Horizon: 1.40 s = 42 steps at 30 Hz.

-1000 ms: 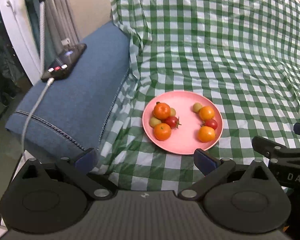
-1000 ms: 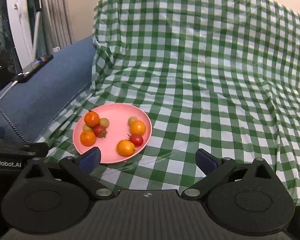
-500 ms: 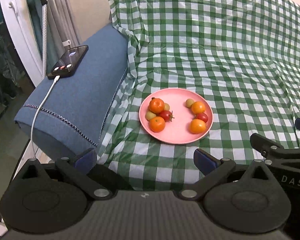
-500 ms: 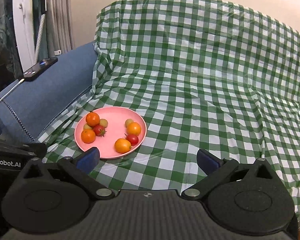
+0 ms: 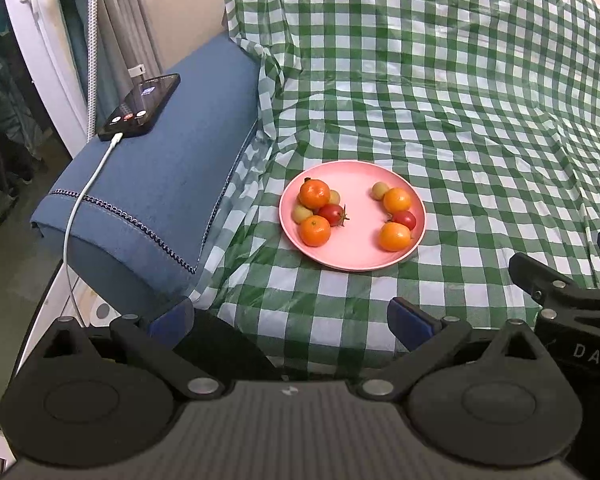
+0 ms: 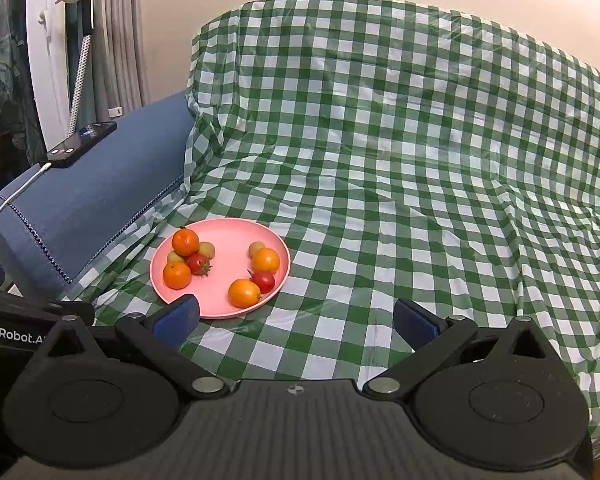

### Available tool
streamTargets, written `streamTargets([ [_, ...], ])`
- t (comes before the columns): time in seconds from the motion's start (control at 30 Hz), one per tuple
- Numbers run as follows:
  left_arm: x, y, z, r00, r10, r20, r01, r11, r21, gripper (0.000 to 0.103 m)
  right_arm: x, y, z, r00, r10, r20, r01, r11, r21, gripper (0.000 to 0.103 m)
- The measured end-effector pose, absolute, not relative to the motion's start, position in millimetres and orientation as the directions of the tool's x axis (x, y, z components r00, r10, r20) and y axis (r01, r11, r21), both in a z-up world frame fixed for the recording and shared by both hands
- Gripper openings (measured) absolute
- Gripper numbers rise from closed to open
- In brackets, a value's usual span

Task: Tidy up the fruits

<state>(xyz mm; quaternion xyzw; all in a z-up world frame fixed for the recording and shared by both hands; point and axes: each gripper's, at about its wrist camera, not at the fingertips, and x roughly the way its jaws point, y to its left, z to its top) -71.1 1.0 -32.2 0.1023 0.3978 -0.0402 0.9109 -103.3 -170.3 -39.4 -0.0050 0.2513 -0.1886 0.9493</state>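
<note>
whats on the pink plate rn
The round pink plate holds two clusters: left, two oranges, a red tomato and pale green fruits; right, two oranges, a red tomato and one pale green fruit. Whether more fruit hides behind these cannot be seen.

Fruits (image 5: 315, 230) lie in two clusters on plate (image 5: 356, 256); plate on cloth (image 5: 460, 120); phone (image 5: 140, 106) on armrest (image 5: 160, 184), left.

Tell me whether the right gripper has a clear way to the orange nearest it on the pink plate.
Probably yes. The right gripper has its jaws open and empty, and only bare checked cloth lies before the orange at the pink plate front edge. A red tomato touches it behind.
</note>
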Motion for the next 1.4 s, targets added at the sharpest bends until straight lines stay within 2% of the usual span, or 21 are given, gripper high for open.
streamTargets([
  [1.4, -66.4, 2.3, -34.0, 0.674, 0.039, -0.738, 0.126, 0.978, 0.166, 0.103, -98.3, -169.5, -48.3, 0.794, -0.366, -0.485, 0.362, 0.926, -0.107, 0.102],
])
